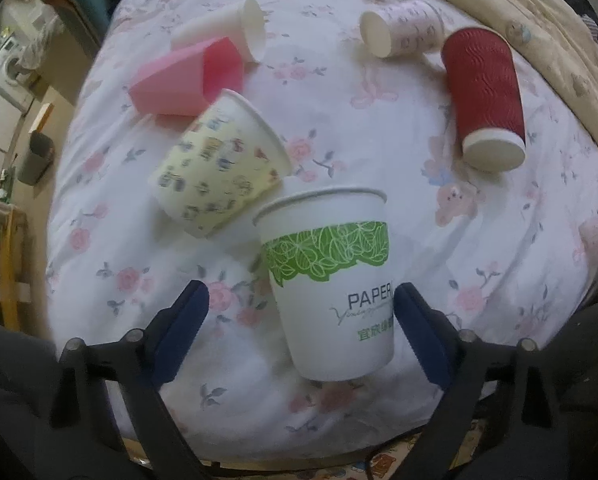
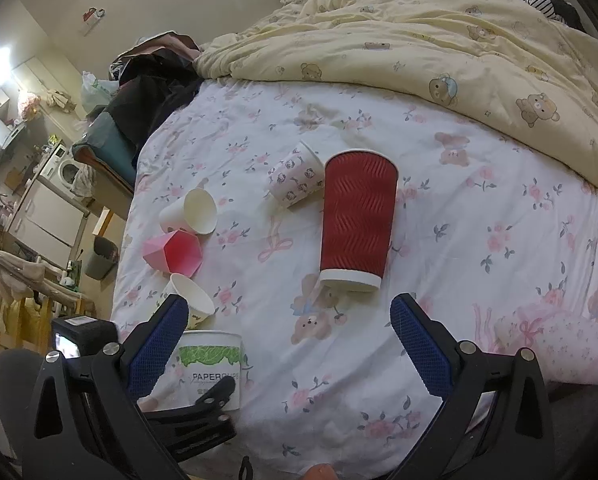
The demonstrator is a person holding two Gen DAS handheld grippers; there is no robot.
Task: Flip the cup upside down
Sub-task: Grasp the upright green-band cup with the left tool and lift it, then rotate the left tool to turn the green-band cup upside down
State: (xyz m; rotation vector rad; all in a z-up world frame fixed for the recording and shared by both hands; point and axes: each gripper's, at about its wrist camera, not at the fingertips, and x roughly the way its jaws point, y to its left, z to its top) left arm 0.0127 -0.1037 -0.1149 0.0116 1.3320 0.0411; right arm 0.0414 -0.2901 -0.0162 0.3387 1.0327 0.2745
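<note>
1. Cup with green leaf band stands upright, mouth up, near the bed's front edge, between the left gripper fingers; jaws spread, right pad just beside the wall, left pad apart.
2. Right gripper spread, holding nothing, over the sheet.
3. Centre the cup before closing; pinch mid-wall lightly, paper crushes.
4. Lift clear of the yellow patterned cup lying just beside the rim, then roll the wrist over.
5. Soft bedding: set the rim down flat or it tips.

Both views low over bed — sharing cups.
</note>
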